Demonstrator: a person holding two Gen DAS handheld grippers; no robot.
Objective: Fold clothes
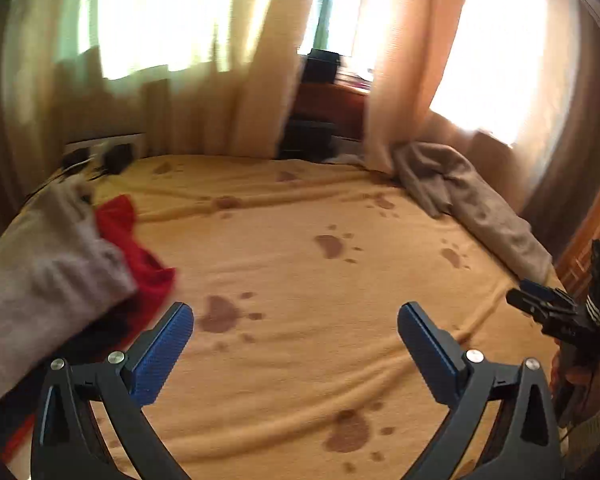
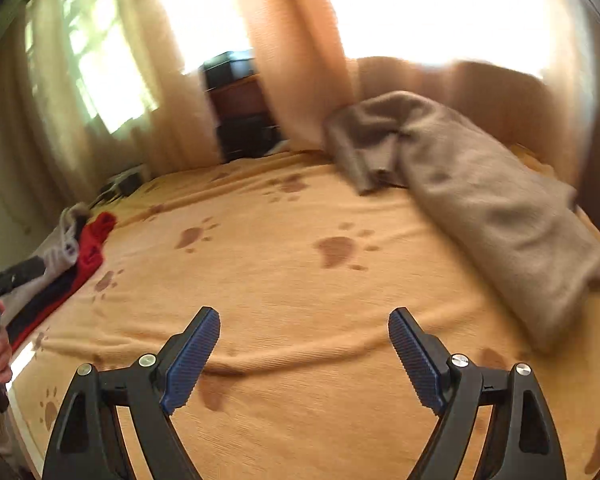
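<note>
Two tools hang apart over the bed [image 2: 300, 280] with nothing between their blue pads: the left tool [image 1: 296, 344] and the right tool [image 2: 304, 344], probably free to pick a garment. The grey-brown cloth [image 2: 480, 200] lies ahead-right of the right tool, and the smaller red garment [image 1: 140, 256] lies in a pile just left of the left tool, likely waiting for folding.

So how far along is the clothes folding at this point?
Done: nothing I can confirm as folded. In hand: nothing; left gripper and right gripper are open and empty above the yellow paw-print bedspread. Left: the rumpled grey-brown garment and the red-and-white clothes heap.

Bright curtained windows [image 1: 148, 24], paw-print bed cover [image 1: 300, 280], dark dresser [image 2: 240, 104]
</note>
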